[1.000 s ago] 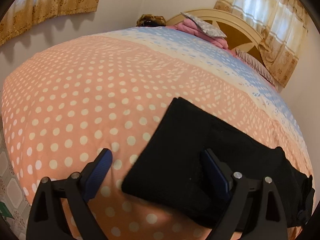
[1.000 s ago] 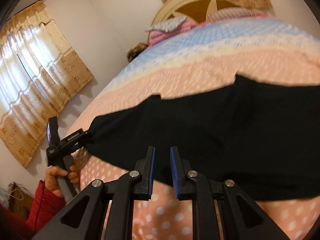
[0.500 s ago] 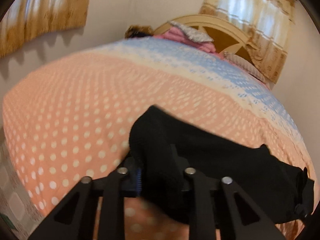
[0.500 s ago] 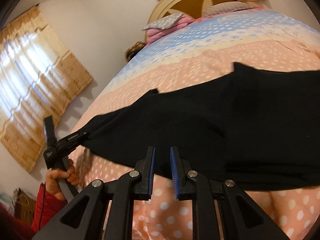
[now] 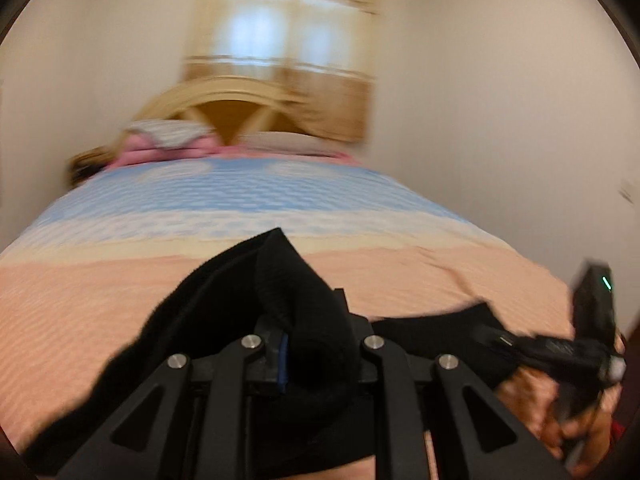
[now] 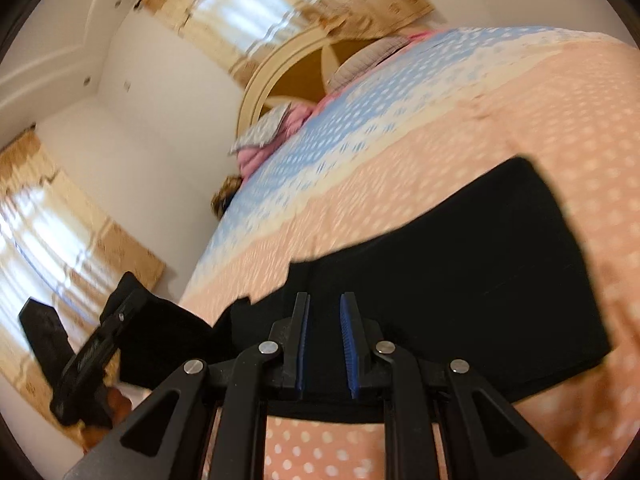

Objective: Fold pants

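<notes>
Black pants [image 6: 472,264] lie on the polka-dot bedspread [image 6: 560,120]. My left gripper [image 5: 312,344] is shut on the leg end of the pants [image 5: 280,288] and holds it lifted off the bed; black cloth bulges up between its fingers. In the right wrist view the left gripper [image 6: 120,320] shows at the left with the raised cloth. My right gripper [image 6: 325,340] sits over the near edge of the pants with its jaws nearly closed and a narrow gap between the blue pads; no cloth shows in the gap. It also shows in the left wrist view [image 5: 488,332].
The bed has a cream arched headboard [image 5: 232,100], with pink bedding and pillows [image 5: 168,144] at its head. Curtained windows [image 6: 256,4] hang on the walls. A white wall [image 5: 500,120] runs close along the bed's right side.
My left gripper has closed on the leg end, lifted it and swung it toward the right gripper. The pants' leg is now raised and bunched. The right gripper has stayed nearly closed.
</notes>
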